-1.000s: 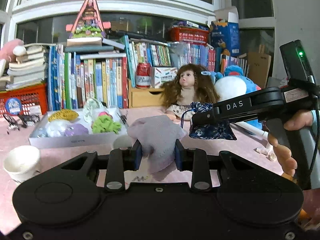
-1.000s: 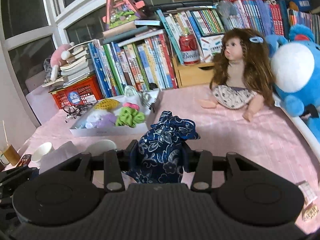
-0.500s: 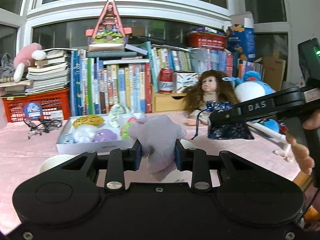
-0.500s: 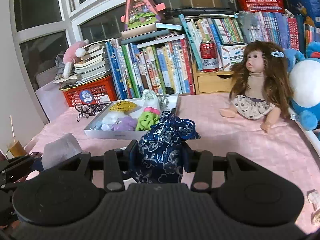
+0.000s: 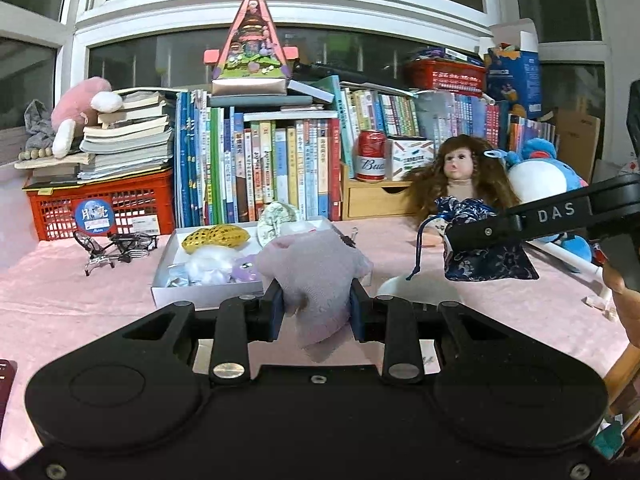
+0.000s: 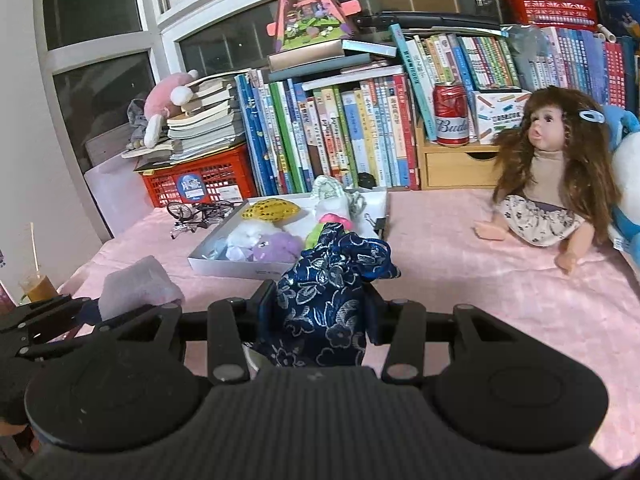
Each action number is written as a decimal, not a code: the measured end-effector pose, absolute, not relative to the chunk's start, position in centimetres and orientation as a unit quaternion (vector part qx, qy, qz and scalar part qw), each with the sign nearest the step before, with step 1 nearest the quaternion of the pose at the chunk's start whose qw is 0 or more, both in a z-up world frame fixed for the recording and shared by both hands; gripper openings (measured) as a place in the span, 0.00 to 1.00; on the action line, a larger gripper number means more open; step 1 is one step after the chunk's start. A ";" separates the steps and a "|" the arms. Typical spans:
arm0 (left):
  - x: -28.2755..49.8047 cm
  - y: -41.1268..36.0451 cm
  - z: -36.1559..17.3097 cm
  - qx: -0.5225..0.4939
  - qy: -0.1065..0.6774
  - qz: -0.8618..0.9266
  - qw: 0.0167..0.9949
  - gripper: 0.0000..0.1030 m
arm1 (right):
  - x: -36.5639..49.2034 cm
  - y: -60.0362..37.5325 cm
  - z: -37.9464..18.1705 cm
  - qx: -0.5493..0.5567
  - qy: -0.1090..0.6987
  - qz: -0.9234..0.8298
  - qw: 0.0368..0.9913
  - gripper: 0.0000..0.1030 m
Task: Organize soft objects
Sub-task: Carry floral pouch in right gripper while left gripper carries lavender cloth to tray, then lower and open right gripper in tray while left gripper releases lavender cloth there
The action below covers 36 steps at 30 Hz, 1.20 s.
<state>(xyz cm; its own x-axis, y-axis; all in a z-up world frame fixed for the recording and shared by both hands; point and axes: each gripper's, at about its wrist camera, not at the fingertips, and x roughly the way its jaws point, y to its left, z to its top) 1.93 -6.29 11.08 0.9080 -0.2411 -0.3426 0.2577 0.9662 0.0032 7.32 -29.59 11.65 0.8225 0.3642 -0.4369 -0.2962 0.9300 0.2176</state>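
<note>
My left gripper [image 5: 316,312] is shut on a grey-pink soft cloth [image 5: 316,276] and holds it above the pink table, just in front of a white tray [image 5: 208,290]. The tray holds several soft items, among them a yellow one [image 5: 214,237] and a purple one [image 5: 246,270]. My right gripper [image 6: 318,312] is shut on a dark blue floral pouch [image 6: 324,296], held above the table near the tray [image 6: 236,270]. The pouch [image 5: 486,256] and right gripper also show at the right of the left wrist view. The cloth [image 6: 136,286] shows at the left of the right wrist view.
A doll [image 6: 548,184] sits at the right, beside a blue plush [image 5: 540,184]. Books [image 5: 260,168], a red crate [image 5: 100,204] and a red can [image 5: 371,156] line the back. A small bicycle model [image 5: 116,246] stands left of the tray. A white bowl [image 5: 416,286] lies below the pouch.
Both grippers have risen and pulled back from the tray, each keeping its hold. The view now takes in more of the table and the left side of the shelf.
</note>
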 end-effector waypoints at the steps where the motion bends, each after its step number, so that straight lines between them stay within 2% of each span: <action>1: 2.2 -6.0 11.2 0.024 0.174 -0.126 0.976 0.29 | 7.4 -29.4 11.7 0.070 0.242 0.176 0.952 0.48; 21: 11.8 0.4 16.4 0.027 0.201 -0.125 0.971 0.29 | 13.1 -24.8 13.4 0.039 0.248 0.188 0.950 0.49; 36: 23.6 2.4 14.2 -0.002 0.297 -0.103 0.949 0.29 | 21.7 -19.9 13.2 0.003 0.288 0.163 0.944 0.49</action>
<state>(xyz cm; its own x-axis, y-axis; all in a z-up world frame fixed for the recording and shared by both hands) 23.55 2.41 14.22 0.8024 -0.1972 -0.5632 0.1952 0.9786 -0.0645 21.75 -19.90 13.20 0.7814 0.3100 -0.5416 -0.3060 0.9467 0.1004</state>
